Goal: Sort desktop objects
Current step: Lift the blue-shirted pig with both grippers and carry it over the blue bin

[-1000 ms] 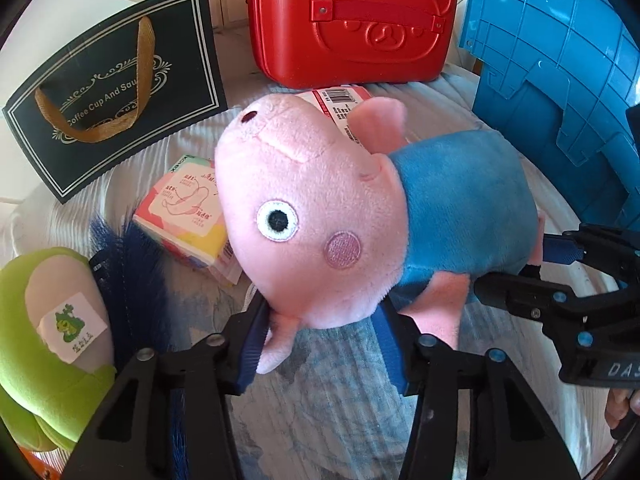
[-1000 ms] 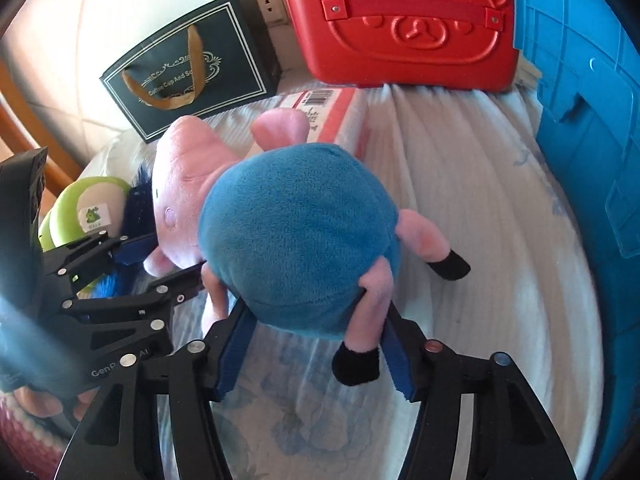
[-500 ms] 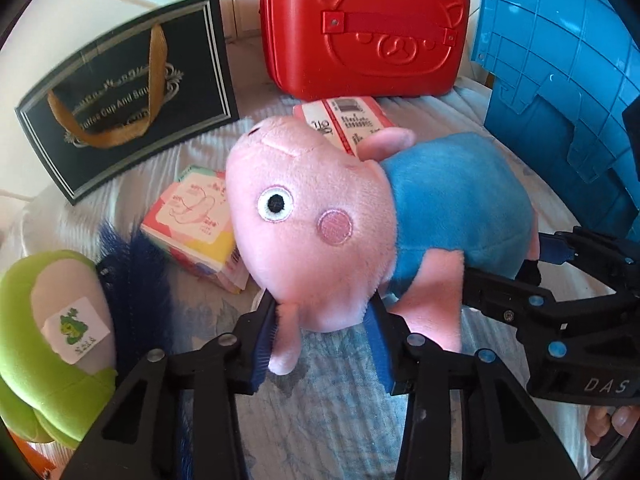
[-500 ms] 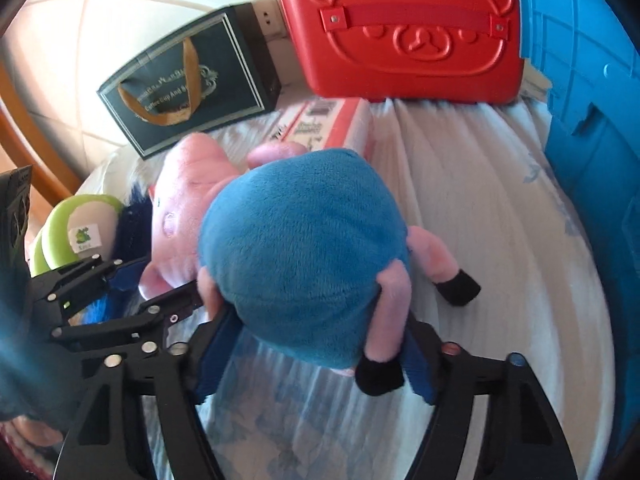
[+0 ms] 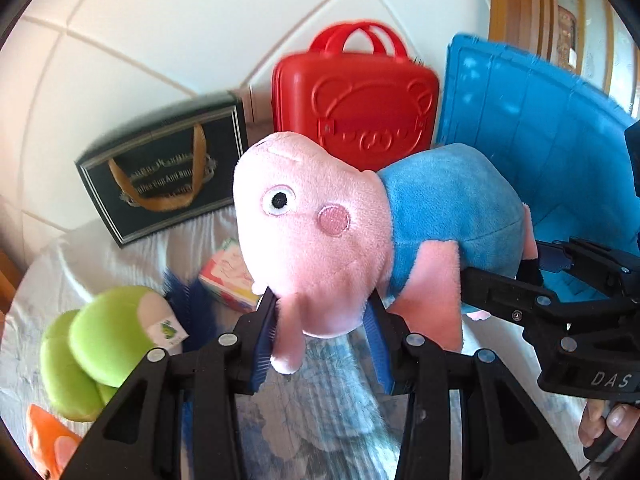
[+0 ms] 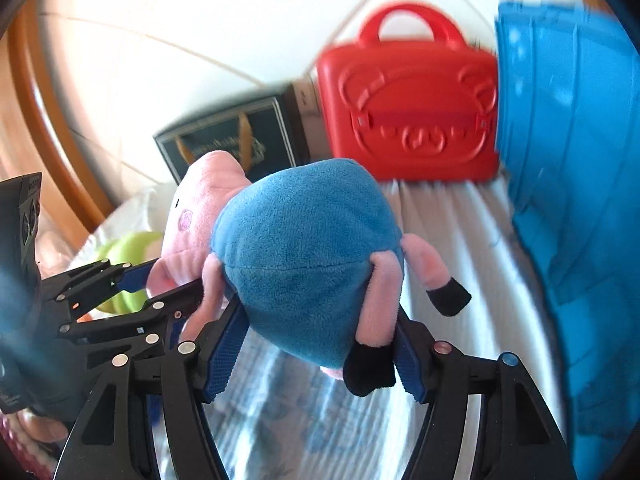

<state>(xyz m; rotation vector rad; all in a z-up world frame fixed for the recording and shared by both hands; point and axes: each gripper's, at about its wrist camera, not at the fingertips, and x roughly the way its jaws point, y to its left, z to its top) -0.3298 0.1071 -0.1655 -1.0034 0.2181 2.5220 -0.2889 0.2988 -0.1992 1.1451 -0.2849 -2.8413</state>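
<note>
1. Left gripper [image 5: 320, 336]: the jaws are partly closed on the lower head of the plush pig [image 5: 320, 224] and press into the pink plush from both sides.
2. Right gripper [image 6: 316, 344]: the jaws stand wider and are closing slightly on the pig's blue body, with the pads against the rear and one leg.
3. Change: a second ago the pig sat low over the tabletop [image 5: 320, 412], covering a red-and-white packet. It now hangs clear above the cloth, and the red case [image 5: 356, 112] shows its handle, so both grippers have risen together.
4. Position: the pig is airborne in front of the red case, beside the blue crate [image 5: 532, 128].
5. Meaning: the lift looks complete. Transfer to a container, probably the crate, is the likely next stage.
</note>
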